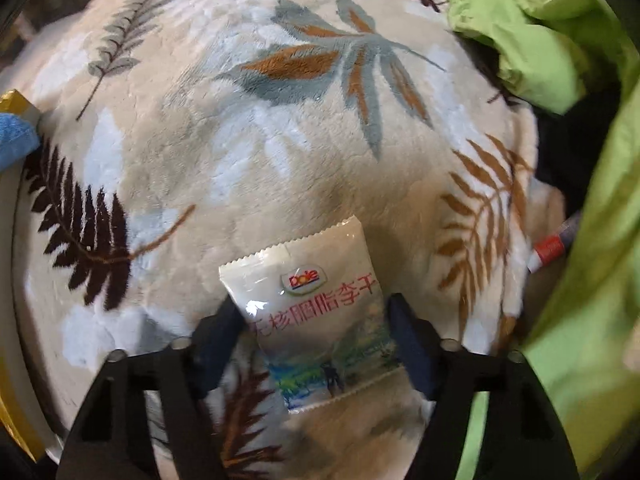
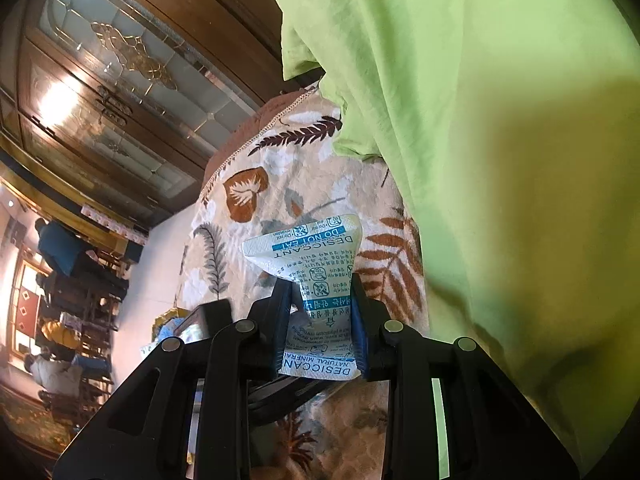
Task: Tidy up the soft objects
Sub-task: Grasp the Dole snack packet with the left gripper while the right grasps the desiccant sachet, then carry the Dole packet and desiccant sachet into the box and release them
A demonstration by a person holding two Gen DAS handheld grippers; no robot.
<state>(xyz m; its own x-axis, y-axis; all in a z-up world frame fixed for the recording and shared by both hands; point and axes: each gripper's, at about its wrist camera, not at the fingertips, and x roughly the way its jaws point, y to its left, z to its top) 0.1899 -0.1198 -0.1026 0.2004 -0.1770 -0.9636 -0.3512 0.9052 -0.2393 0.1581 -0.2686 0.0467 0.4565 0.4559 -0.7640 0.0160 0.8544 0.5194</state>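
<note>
We see the left gripper (image 1: 314,330) pointing steeply down over a plush cream blanket w/ brown, grey-blue & dark fern-leaf print (image 1: 256,128). Between its two dark-blue pads lies a small white glossy snack packet w/ serrated top edge (image 1: 316,312), flat on the blanket. It reads "Dole" in a red-on-white logo, a line of red Chinese characters under that, & a blue-green landscape picture at the bottom. The jaws stand apart w/ both pads right at the packet's edges; we can't tell if they press on it.

The right gripper (image 2: 320,312) is clamped on a white paper desiccant sachet w/ teal print (image 2: 316,272), pinched narrow at its middle, top end flaring out. Text, upside down to us: "DESICCANT", "DO NOT EAT", "NATURAL MINERAL", plus Korean lines & warning icons. It sits raised over the same blanket (image 2: 280,192). A crumpled lime-green cloth (image 2: 480,160) fills the right side; same cloth (image 1: 560,60) at the left view's right edge.
</note>
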